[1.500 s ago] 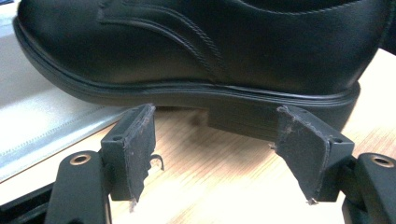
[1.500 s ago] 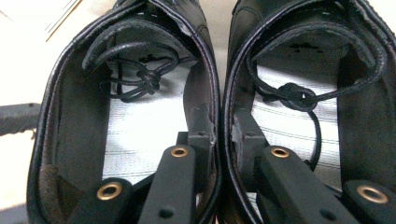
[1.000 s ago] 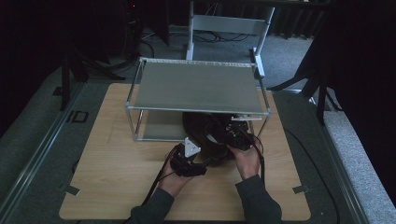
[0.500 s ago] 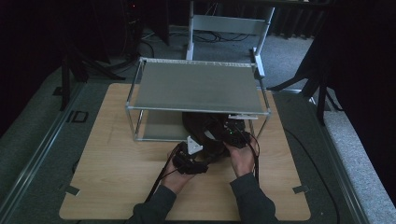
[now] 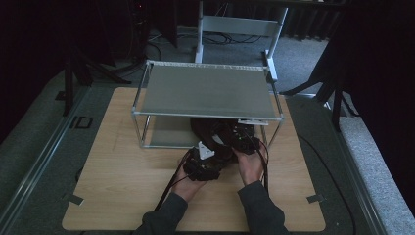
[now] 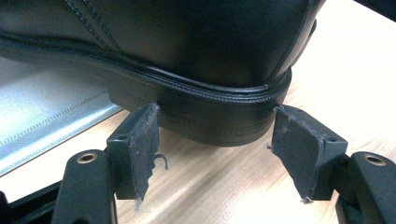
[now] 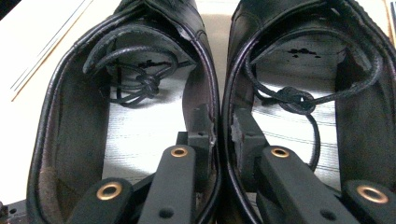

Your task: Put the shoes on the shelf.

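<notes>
Right gripper view shows the right gripper (image 7: 223, 128) pinching both shoes' (image 7: 299, 93) inner walls together, while the left gripper's (image 6: 215, 135) narrowing jaws just bracket a heel (image 6: 219, 116), which they must clamp before the pair slides off the shelf (image 5: 161, 139) onto the desk (image 5: 112, 196)

You have two black lace-up shoes (image 7: 126, 93) (image 7: 308, 93), one metal two-tier rack (image 5: 208, 93), two grippers (image 5: 208, 157) (image 5: 240, 134), one wooden table (image 5: 107, 171).

This looks like a lab or recording studio rather than a home. A pale wooden surface (image 5: 122, 196) stands on grey carpet (image 5: 29, 147), ringed by black curtains (image 5: 377, 44). Dark stands (image 5: 68, 78) and loose cables (image 5: 161, 46) lie behind it. A bare metal rack (image 5: 208, 93) sits on the wood, and tape marks (image 5: 73, 199) dot its corners.
</notes>
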### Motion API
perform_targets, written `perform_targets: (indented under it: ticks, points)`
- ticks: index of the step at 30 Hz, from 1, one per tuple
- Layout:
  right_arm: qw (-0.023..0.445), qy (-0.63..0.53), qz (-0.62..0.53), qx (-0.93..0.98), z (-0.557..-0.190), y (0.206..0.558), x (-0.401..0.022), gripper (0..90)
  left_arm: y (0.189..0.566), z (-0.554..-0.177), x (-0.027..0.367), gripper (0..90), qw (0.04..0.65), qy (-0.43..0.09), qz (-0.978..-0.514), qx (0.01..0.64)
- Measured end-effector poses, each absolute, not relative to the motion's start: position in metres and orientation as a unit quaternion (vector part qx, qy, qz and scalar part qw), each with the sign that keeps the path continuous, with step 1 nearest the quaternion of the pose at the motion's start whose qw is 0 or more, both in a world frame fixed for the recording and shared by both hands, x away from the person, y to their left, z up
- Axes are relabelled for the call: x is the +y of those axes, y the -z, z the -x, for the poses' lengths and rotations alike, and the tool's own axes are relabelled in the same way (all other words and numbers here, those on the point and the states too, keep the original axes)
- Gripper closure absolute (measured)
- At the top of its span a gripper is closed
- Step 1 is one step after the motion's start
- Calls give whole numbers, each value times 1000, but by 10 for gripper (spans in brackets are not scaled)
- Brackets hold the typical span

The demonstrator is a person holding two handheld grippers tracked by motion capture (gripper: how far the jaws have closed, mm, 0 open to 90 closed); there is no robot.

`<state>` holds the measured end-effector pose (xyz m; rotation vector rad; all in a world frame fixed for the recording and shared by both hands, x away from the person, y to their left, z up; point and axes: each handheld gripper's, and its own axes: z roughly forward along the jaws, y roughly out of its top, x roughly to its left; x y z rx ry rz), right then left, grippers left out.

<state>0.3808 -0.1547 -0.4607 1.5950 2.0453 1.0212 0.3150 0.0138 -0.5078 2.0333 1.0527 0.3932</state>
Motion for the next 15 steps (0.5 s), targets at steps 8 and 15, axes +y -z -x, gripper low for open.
perform_targets:
  ticks: [8,15]
  points:
    - [191,-371,-575,704,-386,463,-153,807,508,-328,16,345,400,-155,-802,415]
    - [204,-377,-581,692,-388,467,-151,807,510,-337,16,347,397,-152,-804,416]
